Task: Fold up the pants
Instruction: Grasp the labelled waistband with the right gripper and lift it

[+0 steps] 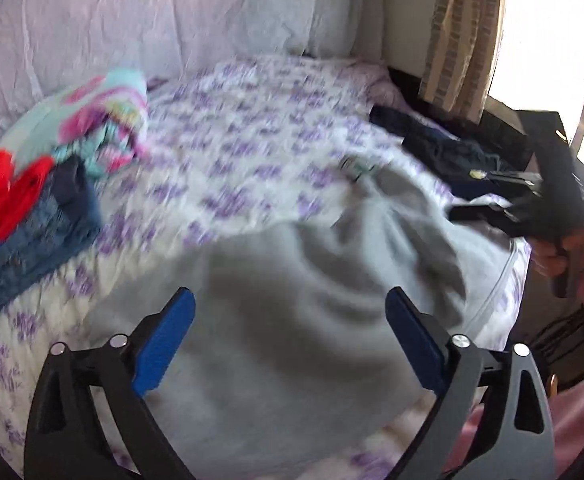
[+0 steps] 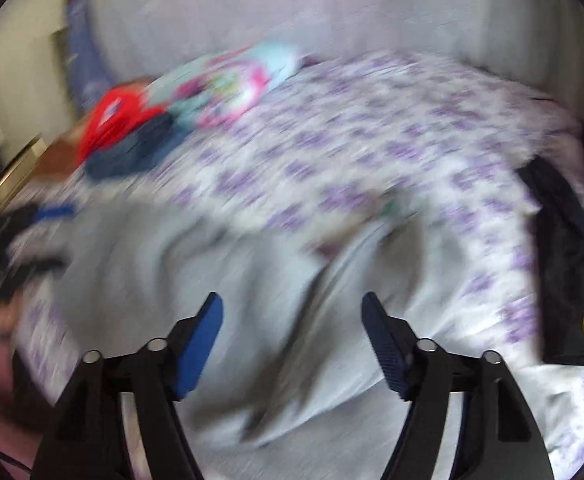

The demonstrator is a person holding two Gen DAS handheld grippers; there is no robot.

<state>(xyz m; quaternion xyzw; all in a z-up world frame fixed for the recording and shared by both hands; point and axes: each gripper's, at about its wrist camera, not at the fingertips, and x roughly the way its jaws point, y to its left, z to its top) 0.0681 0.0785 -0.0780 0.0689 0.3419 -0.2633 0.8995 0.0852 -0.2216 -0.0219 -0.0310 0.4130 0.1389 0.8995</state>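
Along the near edge of the bed (image 1: 252, 148), on its purple-flowered cover, the grey pants (image 1: 292, 320) lie rumpled just below my two tools. My left gripper (image 1: 290, 344) hangs over them with its blue pads (image 1: 164, 344) spread wide, nothing between them and no cloth touched. My right gripper (image 2: 292, 344) is also open over the grey cloth, empty. From the left view my right hand (image 1: 563, 248) shows at the bed's right edge. A pile of bright clothes (image 1: 52, 168) sits by the left edge, a dark garment (image 2: 571, 260) by the right.
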